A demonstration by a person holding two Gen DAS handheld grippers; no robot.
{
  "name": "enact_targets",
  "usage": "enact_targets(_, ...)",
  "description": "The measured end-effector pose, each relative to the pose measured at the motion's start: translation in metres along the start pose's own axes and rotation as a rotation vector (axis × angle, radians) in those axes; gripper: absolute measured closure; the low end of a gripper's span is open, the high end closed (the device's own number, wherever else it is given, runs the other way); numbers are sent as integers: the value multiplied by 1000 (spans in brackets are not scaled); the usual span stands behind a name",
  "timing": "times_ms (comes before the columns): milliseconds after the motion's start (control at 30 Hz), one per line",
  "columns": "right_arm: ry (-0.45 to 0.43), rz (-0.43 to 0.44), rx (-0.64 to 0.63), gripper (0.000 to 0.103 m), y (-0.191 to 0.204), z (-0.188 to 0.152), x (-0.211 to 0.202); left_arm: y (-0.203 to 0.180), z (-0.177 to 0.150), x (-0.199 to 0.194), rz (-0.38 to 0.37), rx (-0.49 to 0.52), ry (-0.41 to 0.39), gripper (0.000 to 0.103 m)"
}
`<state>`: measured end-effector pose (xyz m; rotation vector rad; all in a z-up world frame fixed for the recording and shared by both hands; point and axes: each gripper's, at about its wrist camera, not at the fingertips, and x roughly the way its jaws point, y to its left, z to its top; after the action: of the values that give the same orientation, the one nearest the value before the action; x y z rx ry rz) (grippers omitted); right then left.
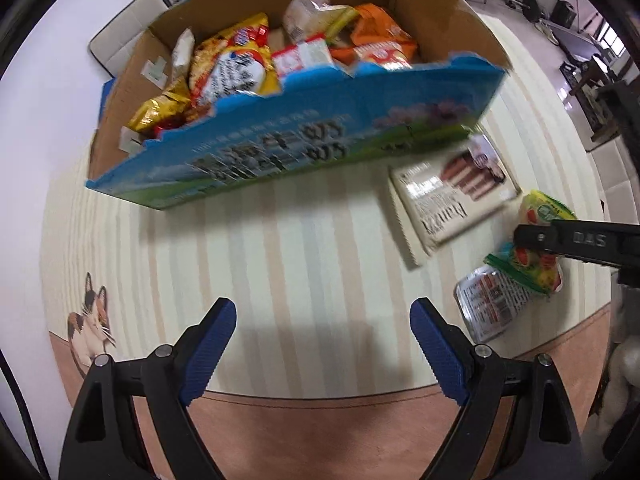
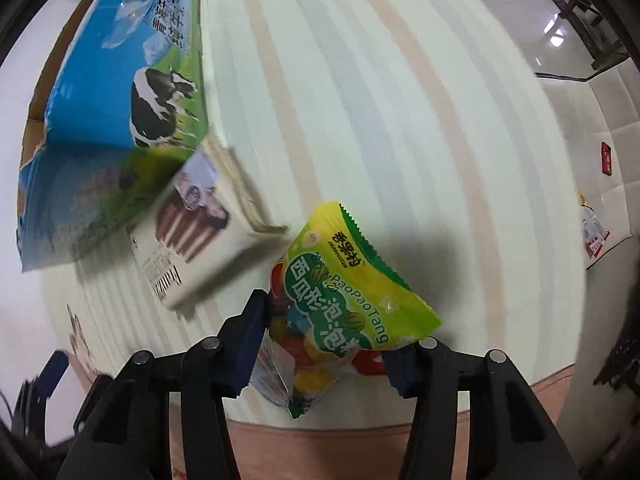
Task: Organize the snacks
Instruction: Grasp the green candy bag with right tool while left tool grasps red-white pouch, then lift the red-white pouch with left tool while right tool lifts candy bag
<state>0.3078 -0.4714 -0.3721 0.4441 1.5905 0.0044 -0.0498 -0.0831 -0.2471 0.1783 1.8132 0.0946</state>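
Note:
A cardboard box (image 1: 280,152) with a blue cow-print front holds several snack bags. On the striped tablecloth my left gripper (image 1: 324,344) hangs open over bare cloth, with nothing between its fingers. To the right lie a white wafer pack (image 1: 452,200), a silver packet (image 1: 488,304) and a green-yellow bubble gum bag (image 1: 532,272). In the right wrist view my right gripper (image 2: 326,332) points down with its blue pads on both sides of the gum bag (image 2: 340,300), pressing on it. The wafer pack (image 2: 200,240) lies just left of it, against the box (image 2: 112,80). The silver packet (image 2: 272,380) peeks out under the bag.
The table's near edge (image 1: 320,400) runs just below both grippers, with a pinkish border of cloth. A cat print (image 1: 94,328) marks the cloth at the left. A white chair (image 1: 128,36) stands behind the box. The cloth (image 2: 400,120) beyond the gum bag is bare.

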Motion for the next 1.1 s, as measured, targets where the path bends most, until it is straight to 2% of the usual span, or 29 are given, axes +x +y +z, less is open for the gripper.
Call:
enact_targets(100,-12,28,7,51,-15,-7,-16,-21,-1,4,-36,60,14,14)
enact_targets(300,-32,57,99,51,-73,-42,-38,-90,12,9,-123,286,27,14)
enact_targets(433,-28,74,179,51,-108,-56,-36,-142,23,28,-172,438,89,14)
enact_targets(600,-27,91,240,52,-132,-68,-34,-190,26,54,-187,578,186,14)
enact_targets(633,-26,98,249,52,-133,-70,-33,-196,26,59,-188,599,199,15)
enact_targets(700,-28,108,261,52,-137,-69,-33,-204,22,63,-179,629,203,25)
enact_targets(767,-36,111,263,52,-137,-70,-34,-203,16,61,-176,637,182,38)
enact_targets(800,-40,113,265,52,-136,-71,-35,-202,14,58,-180,632,177,52)
enact_targets(933,-54,119,262,53,-134,-72,-38,-187,10,55,-216,556,201,63)
enact_targets(1100,-64,131,234,53,-123,-75,-42,-161,3,51,-262,397,223,79)
